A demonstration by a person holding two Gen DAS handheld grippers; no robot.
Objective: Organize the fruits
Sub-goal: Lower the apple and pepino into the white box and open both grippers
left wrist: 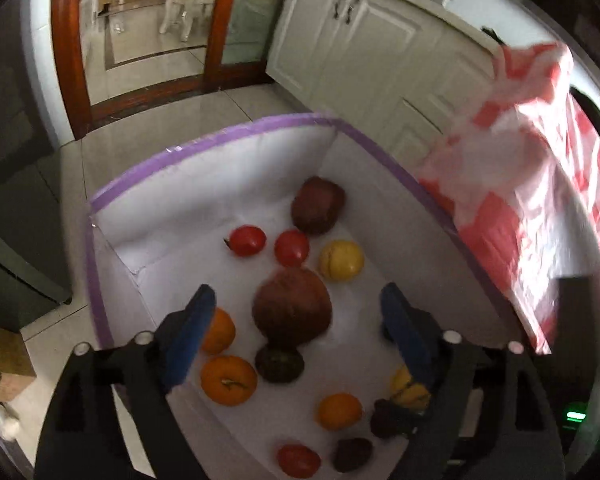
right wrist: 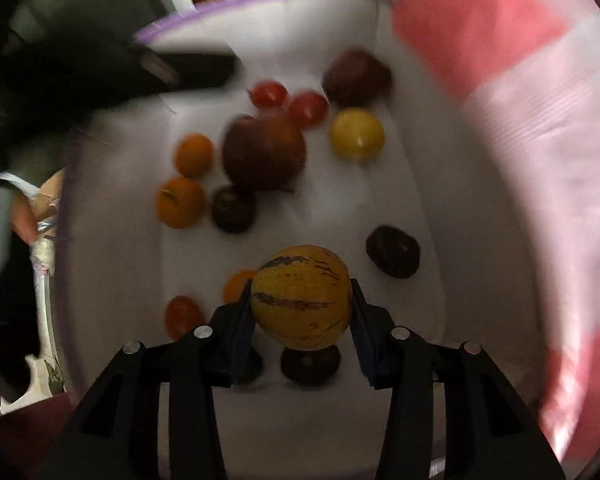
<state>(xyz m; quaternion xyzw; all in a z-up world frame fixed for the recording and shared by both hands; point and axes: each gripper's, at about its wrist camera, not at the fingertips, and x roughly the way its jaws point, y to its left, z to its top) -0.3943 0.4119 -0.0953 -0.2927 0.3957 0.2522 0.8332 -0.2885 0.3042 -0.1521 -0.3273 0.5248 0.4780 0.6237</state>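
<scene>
A white box with a purple rim (left wrist: pixel 204 142) holds many fruits: red tomatoes (left wrist: pixel 248 240), oranges (left wrist: pixel 228 380), a yellow fruit (left wrist: pixel 342 260), a large dark red fruit (left wrist: pixel 292 308) and small dark ones (left wrist: pixel 279 364). My left gripper (left wrist: pixel 300 308) is open and empty above the box. My right gripper (right wrist: pixel 302 300) is shut on a yellow striped melon (right wrist: pixel 302 298) and holds it over the box (right wrist: pixel 228 0). The melon and right gripper also show in the left wrist view (left wrist: pixel 410 392), low right.
A red and white plastic bag (left wrist: pixel 532 184) hangs over the box's right side; it also fills the right of the right wrist view (right wrist: pixel 520 120). White cabinets (left wrist: pixel 360 40) stand behind, tiled floor (left wrist: pixel 140 132) around, and a dark appliance (left wrist: pixel 12 200) at the left.
</scene>
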